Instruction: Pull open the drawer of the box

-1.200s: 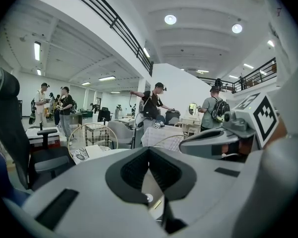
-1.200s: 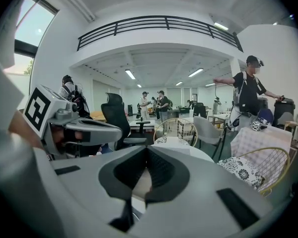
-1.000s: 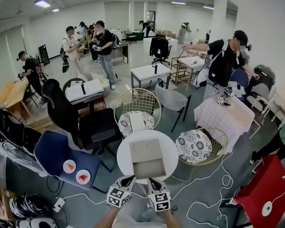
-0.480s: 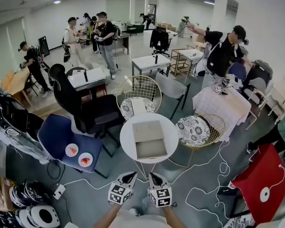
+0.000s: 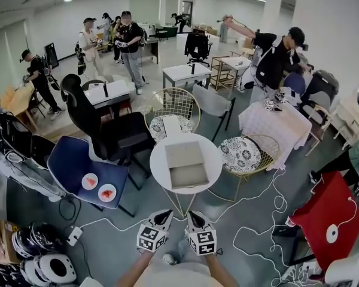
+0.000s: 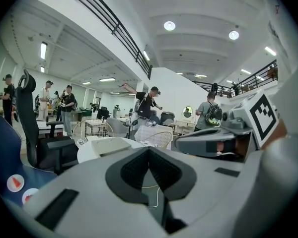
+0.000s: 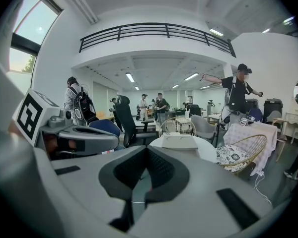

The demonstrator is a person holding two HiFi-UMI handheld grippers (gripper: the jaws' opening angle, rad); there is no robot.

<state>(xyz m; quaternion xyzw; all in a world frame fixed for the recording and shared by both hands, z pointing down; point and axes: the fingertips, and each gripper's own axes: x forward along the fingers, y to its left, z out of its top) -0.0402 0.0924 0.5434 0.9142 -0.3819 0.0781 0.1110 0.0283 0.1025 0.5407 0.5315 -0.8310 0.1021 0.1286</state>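
From above, the box (image 5: 184, 162) sits on the round white table (image 5: 157, 173). Its drawer (image 5: 189, 176) looks drawn out toward the person, which likely explains why the left gripper (image 5: 164, 214) and right gripper (image 5: 192, 216) hang side by side, well short of it.

Left gripper view: jaws pressed together, empty, box off left.

Right gripper view: jaws closed on nothing, box straight ahead. A wire chair (image 5: 242, 154) and blue chair (image 5: 69, 163) flank the table; neither blocks the way.
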